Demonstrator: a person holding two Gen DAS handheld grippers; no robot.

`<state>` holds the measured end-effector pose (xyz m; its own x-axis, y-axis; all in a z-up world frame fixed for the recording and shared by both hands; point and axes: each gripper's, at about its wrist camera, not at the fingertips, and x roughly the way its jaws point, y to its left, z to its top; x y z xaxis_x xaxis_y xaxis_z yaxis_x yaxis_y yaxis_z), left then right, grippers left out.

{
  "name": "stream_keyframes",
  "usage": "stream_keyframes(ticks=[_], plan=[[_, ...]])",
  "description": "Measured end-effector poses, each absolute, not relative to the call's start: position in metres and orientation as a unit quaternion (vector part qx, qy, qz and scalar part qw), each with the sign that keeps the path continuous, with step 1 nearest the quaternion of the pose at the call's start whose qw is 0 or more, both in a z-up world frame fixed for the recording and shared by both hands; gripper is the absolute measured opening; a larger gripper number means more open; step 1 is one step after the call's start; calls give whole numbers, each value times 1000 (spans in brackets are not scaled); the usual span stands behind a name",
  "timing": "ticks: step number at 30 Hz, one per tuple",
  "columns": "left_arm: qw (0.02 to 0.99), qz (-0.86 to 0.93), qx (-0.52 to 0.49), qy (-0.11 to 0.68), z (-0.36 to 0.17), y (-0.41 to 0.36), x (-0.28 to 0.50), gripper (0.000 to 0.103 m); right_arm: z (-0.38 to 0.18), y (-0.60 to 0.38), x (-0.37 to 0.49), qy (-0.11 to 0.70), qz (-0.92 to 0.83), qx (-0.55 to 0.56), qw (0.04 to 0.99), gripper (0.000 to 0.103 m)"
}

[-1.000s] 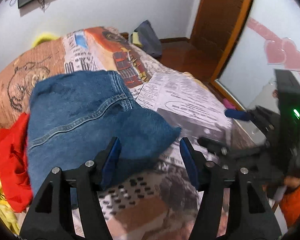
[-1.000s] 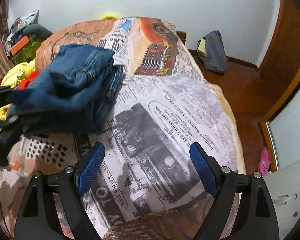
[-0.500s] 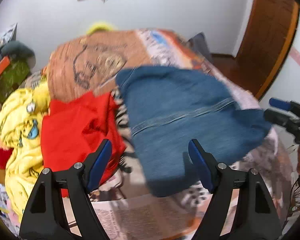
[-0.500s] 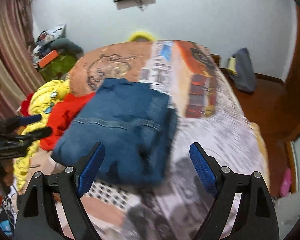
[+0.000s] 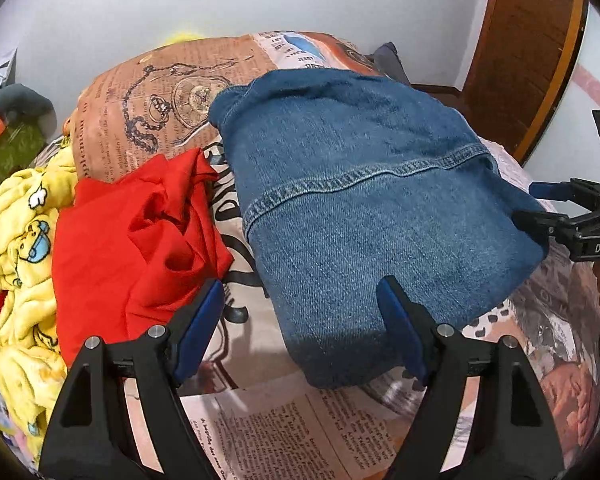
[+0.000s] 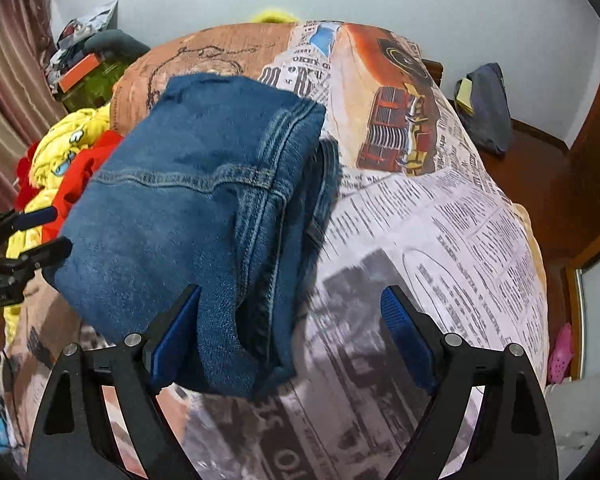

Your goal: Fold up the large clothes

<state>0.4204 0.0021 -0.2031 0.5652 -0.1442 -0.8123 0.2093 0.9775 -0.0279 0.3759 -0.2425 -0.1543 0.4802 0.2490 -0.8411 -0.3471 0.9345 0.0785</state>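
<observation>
A pair of blue jeans (image 5: 360,200), folded into a thick bundle, lies on the newspaper-print bedspread (image 5: 160,112). My left gripper (image 5: 300,284) hovers open over the bundle's near left corner, and its pads do not press the denim. In the right wrist view the jeans (image 6: 188,208) show stacked seams along their right edge. My right gripper (image 6: 292,290) is open over the near right corner, its left finger close to the cloth. Each gripper also shows in the other's view: the right gripper (image 5: 538,206) at the bundle's right edge, the left gripper (image 6: 46,231) at its left edge.
A crumpled red garment (image 5: 132,240) and a yellow cartoon-print blanket (image 5: 20,240) are piled left of the jeans. The bedspread (image 6: 440,240) stretches to the right. A grey bag (image 6: 484,108) leans on the far wall, near a wooden door (image 5: 520,40). A pink shoe (image 6: 560,356) lies on the floor.
My left gripper's jaws have widened and its view has swung left, bringing in the red garment. Both grippers have come down closer to the jeans, which have settled flat on the bed.
</observation>
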Motion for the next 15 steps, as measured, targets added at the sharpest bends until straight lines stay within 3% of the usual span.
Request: stream_keyframes(ticks=[15], plan=[[891,-92,42,442,-167,46,423,78,-127,-252,363,452,182,-67,871,86]])
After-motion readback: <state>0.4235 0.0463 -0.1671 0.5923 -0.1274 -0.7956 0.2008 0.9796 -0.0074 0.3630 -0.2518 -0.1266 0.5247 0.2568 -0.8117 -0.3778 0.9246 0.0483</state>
